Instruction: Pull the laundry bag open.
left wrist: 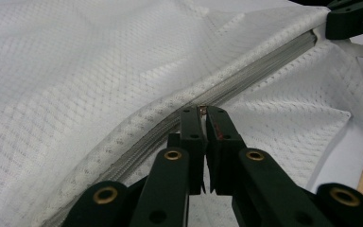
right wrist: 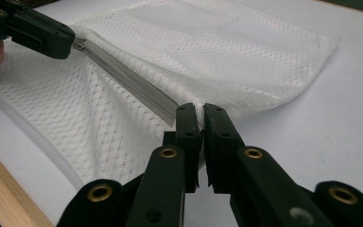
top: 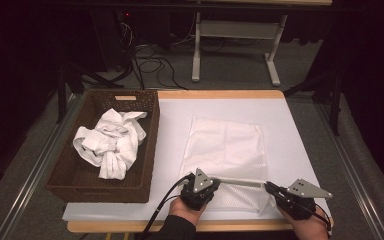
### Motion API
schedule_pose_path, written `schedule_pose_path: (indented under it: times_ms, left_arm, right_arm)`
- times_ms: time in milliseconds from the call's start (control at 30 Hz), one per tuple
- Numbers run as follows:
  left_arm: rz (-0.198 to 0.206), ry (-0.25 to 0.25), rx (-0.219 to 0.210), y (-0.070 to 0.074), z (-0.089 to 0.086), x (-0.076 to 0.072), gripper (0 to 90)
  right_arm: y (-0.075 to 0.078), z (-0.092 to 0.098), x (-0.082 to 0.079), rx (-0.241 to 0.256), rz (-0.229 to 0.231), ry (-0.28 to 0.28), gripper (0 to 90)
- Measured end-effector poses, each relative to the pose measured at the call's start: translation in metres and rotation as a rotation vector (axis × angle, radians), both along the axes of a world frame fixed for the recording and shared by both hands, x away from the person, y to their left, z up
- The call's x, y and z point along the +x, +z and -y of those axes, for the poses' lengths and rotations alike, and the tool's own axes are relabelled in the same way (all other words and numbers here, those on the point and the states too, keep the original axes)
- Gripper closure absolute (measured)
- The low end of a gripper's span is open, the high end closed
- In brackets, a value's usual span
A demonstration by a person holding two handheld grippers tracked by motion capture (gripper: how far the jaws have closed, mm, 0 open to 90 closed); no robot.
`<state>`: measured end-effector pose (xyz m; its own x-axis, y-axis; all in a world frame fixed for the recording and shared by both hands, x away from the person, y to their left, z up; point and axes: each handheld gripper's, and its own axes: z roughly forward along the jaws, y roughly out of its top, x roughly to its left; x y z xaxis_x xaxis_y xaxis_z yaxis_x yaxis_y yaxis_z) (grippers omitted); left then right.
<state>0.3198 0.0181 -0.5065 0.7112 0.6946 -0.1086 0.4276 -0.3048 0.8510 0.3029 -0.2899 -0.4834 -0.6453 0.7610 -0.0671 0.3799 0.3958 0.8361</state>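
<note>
Your left gripper (top: pixel 215 183) and right gripper (top: pixel 270 188) sit at the near edge of the surface (top: pixel 300 150), each with its fingers closed on one end of the zipper (top: pixel 242 180) of the white mesh bag (top: pixel 227 150). Between them the zipper is stretched taut and lifted. Beyond it the bag lies flat. Far left, a wicker basket (top: pixel 147 145) holds crumpled white cloth (top: pixel 111 142).

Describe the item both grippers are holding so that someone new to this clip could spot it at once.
On the white-covered table, right of the brown wicker basket, lies a flat white mesh bag. The left gripper and right gripper pinch the two ends of its grey zipper along the near edge. Unlike the crumpled white cloths in the basket, it is see-through netting, spread out smooth.
</note>
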Motion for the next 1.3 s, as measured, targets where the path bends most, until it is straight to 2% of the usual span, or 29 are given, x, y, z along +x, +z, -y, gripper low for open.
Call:
schedule_pose_path:
  times_ms: [267, 333, 367, 400, 467, 533, 667, 767, 967, 1100, 1167, 1233, 1300]
  left_arm:
    - [-0.003, -0.001, -0.003, 0.0, -0.005, -0.001, 86.2]
    - [0.006, 0.036, 0.016, -0.001, -0.007, -0.001, 86.2]
    - [-0.012, 0.051, -0.003, -0.002, -0.013, 0.002, 86.2]
    - [-0.023, 0.064, -0.013, -0.003, -0.017, 0.003, 86.2]
    - [-0.034, 0.086, -0.014, -0.005, -0.026, 0.005, 86.2]
    - [-0.034, 0.1, -0.009, -0.004, -0.03, 0.005, 86.2]
    - [-0.021, 0.107, 0.039, 0.001, -0.038, 0.002, 86.2]
    - [-0.017, 0.127, 0.059, 0.004, -0.05, -0.001, 86.1]
    - [-0.03, 0.178, 0.069, 0.0, -0.068, -0.006, 86.1]
    - [-0.038, 0.201, 0.042, -0.006, -0.076, -0.008, 86.1]
    - [-0.038, 0.205, 0.041, -0.006, -0.077, -0.009, 86.1]
    - [-0.017, 0.214, 0.074, -0.005, -0.074, -0.01, 86.1]
    - [-0.018, 0.227, 0.08, -0.005, -0.074, -0.01, 86.1]
  right_arm:
    - [0.001, -0.004, -0.002, -0.008, 0.002, 0.017, 86.8]
    - [0.001, -0.005, -0.003, -0.02, 0.009, 0.011, 87.1]
    - [0.001, -0.004, -0.003, -0.029, 0.016, 0.0, 87.1]
    - [0.002, 0.003, -0.001, -0.001, 0.003, -0.016, 87.1]
    - [0.001, 0.006, 0.0, 0.004, -0.001, -0.026, 87.1]
    - [0.001, 0.01, 0.001, 0.016, -0.016, -0.036, 87.1]
    - [0.001, 0.008, 0.001, 0.011, -0.01, -0.034, 87.0]
    - [0.001, 0.007, 0.001, 0.011, -0.01, -0.03, 87.0]
    - [-0.002, 0.015, 0.002, 0.006, -0.024, -0.038, 87.0]
    - [-0.004, 0.028, 0.004, 0.013, -0.05, -0.07, 87.0]
    - [-0.005, 0.033, 0.006, 0.019, -0.06, -0.082, 86.9]
    - [-0.007, 0.033, 0.007, 0.016, -0.066, -0.083, 86.9]
    - [-0.008, 0.03, 0.007, 0.001, -0.066, -0.082, 86.8]
